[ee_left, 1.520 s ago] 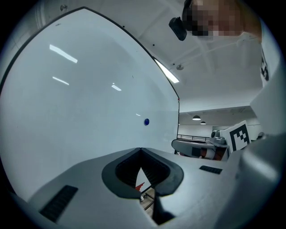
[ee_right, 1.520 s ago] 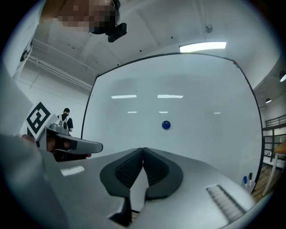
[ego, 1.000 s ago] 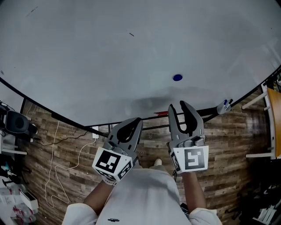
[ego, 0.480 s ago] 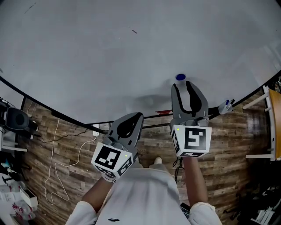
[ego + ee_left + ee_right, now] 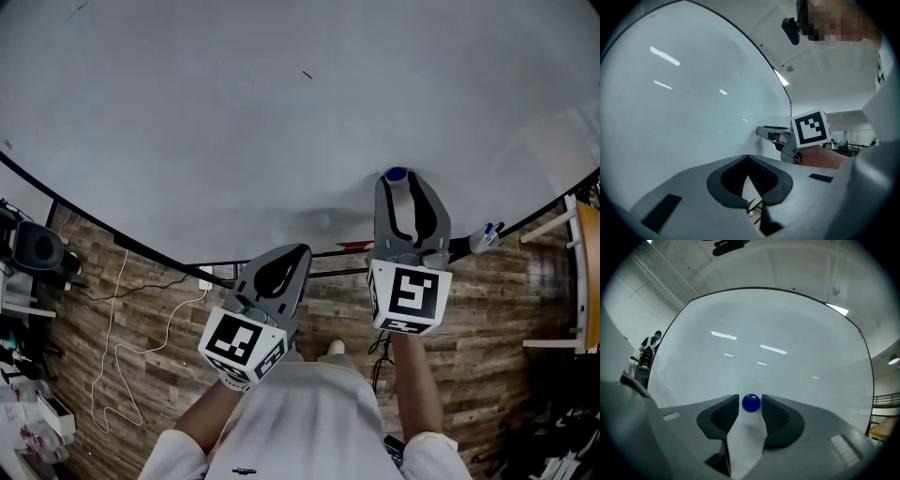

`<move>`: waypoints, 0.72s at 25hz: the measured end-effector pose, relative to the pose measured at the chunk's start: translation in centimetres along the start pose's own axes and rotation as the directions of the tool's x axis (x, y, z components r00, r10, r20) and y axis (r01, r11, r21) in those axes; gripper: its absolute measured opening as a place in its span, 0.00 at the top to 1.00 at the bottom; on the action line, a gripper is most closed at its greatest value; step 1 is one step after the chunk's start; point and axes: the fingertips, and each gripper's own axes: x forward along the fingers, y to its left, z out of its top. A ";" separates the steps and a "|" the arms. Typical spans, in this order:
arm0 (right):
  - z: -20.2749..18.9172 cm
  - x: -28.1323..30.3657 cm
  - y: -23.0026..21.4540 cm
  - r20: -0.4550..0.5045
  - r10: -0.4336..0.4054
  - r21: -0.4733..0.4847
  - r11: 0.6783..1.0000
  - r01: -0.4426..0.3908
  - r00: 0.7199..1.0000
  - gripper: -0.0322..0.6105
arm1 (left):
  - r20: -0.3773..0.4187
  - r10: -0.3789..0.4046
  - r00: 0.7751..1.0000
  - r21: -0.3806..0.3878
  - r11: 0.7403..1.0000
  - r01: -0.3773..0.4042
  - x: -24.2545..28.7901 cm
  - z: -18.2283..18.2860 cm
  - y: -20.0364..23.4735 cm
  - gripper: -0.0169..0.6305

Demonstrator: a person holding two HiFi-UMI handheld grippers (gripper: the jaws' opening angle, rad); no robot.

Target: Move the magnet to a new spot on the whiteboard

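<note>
A round blue magnet sticks to the big whiteboard near its lower right. My right gripper is open, its two tips against the board on either side of the magnet. In the right gripper view the magnet sits between the dark pads with a sliver of gap on each side, so my right gripper does not press on it. My left gripper is shut and empty, held low off the board's bottom edge. The left gripper view shows its tips meeting, with my right gripper beyond.
A marker lies at the right end of the board's bottom rail, and a small red item sits on the rail. White cables trail over the wood floor at the left. A person stands far off, left of the board.
My right gripper has moved up to the board and its jaws have widened, so they now flank the magnet. The left gripper has hardly moved.
</note>
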 end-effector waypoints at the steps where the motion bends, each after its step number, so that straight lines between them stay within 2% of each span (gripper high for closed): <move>1: -0.1 0.1 -0.1 -0.004 -0.001 0.004 1.000 0.001 1.000 0.70 | 0.000 -0.001 1.000 0.000 1.000 0.001 0.0 0.0 0.0 0.96; 7: -0.6 0.7 -0.1 -0.031 -0.004 0.012 1.000 0.005 0.999 0.70 | 0.005 0.003 1.000 0.000 1.000 -0.003 -0.2 0.0 0.3 0.96; 8: -0.6 0.7 -0.2 -0.032 -0.007 0.018 1.000 0.007 0.999 0.74 | 0.006 0.005 1.000 0.000 1.000 -0.005 -0.2 0.1 0.4 0.96; 18: -0.5 0.8 -0.4 -0.021 0.011 0.053 0.999 -0.010 1.000 0.74 | 0.006 0.012 1.000 0.005 1.000 -0.012 -0.8 0.2 0.7 0.96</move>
